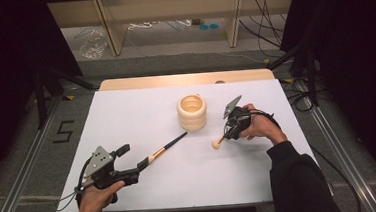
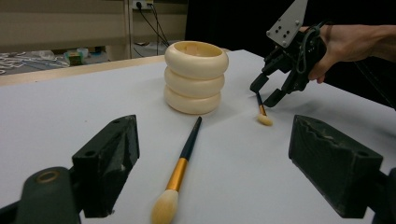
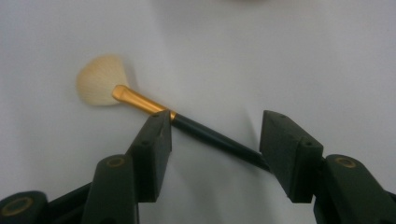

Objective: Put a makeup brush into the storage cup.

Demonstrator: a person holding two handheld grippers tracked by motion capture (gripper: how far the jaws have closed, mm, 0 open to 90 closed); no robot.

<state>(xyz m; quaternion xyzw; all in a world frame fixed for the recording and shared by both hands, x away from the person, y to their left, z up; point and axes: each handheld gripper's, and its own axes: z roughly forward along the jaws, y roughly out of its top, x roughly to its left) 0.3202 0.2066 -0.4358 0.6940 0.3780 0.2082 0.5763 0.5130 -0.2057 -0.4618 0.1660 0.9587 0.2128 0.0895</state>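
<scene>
The right tongs (image 3: 215,140) are straddling the small brush (image 3: 154,107) on the tabletop (image 1: 141,114), half open, not gripping. The left tongs (image 2: 215,158) are gaping wide, empty, over the long brush (image 2: 180,172).

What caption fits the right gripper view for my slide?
Right gripper open astride a fan brush lying on the white table.

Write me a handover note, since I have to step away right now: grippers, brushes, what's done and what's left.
Left gripper: open, long brush lying on the table between its jaws.
Right gripper: open, straddling the small fan brush, handle between the jaws, not clamped.
Ringed cream holder: upright mid-table; I see no brush in it.
Done: both grippers lined up.
Left: probably grip each brush and drop it into the holder.
</scene>
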